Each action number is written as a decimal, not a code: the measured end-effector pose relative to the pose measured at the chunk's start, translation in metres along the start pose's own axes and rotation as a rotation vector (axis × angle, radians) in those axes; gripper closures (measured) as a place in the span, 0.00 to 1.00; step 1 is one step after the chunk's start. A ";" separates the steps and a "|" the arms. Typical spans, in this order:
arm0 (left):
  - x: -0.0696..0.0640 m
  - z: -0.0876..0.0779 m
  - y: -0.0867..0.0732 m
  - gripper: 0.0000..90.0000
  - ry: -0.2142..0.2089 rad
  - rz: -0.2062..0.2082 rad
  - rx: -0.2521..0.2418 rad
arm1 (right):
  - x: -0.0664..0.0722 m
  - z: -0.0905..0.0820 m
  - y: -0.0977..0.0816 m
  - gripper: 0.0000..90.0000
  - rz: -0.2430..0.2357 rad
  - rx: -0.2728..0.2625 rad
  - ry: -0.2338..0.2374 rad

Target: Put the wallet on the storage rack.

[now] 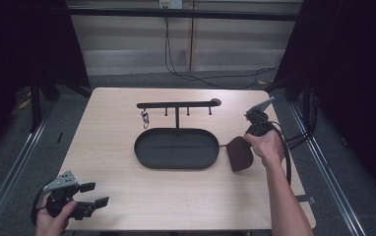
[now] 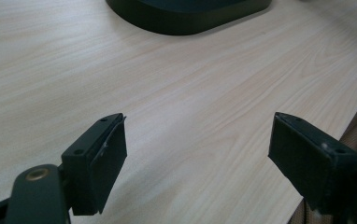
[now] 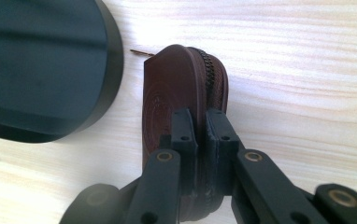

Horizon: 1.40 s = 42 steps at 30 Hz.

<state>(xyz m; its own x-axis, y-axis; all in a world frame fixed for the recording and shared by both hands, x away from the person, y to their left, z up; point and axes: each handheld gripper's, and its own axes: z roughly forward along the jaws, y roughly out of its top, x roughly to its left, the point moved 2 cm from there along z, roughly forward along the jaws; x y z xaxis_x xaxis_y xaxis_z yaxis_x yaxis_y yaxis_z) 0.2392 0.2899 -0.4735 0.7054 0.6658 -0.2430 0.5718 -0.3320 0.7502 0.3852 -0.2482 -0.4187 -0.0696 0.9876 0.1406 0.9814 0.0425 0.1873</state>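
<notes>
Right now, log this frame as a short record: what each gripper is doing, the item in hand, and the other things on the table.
right gripper: shut on the brown zip pouch, pads clamping it edge-on
pouch location: just right of the oval tray, apart from it
left gripper: open, nothing between the jaws, at the table's near left corner
hook rack: stands behind the tray, a small metal item hanging near its left end
table: light wood

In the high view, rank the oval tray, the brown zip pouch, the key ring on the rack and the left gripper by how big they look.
1. oval tray: by far the largest.
2. left gripper: nearer the camera, so this rank is unsure.
3. brown zip pouch, held edge-on in the right gripper, so it may look smaller than it is.
4. key ring: smallest.
</notes>
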 end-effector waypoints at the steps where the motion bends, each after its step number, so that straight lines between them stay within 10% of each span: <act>1: 0.000 0.000 0.000 0.21 -0.002 0.005 -0.001 | 0.001 -0.003 0.001 0.93 -0.006 0.012 -0.009; 23: 0.002 0.000 0.000 0.21 -0.003 0.002 0.002 | 0.015 -0.039 0.014 0.93 -0.055 0.067 -0.053; 42: 0.003 0.000 0.000 0.21 0.007 -0.016 0.019 | 0.025 -0.055 0.023 0.92 -0.058 0.014 -0.036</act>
<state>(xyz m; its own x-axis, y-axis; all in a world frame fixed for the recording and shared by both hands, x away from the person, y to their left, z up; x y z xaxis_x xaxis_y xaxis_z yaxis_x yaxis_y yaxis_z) 0.2414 0.2921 -0.4747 0.6937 0.6753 -0.2505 0.5904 -0.3339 0.7348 0.3957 -0.2308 -0.3573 -0.1205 0.9882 0.0949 0.9782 0.1019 0.1810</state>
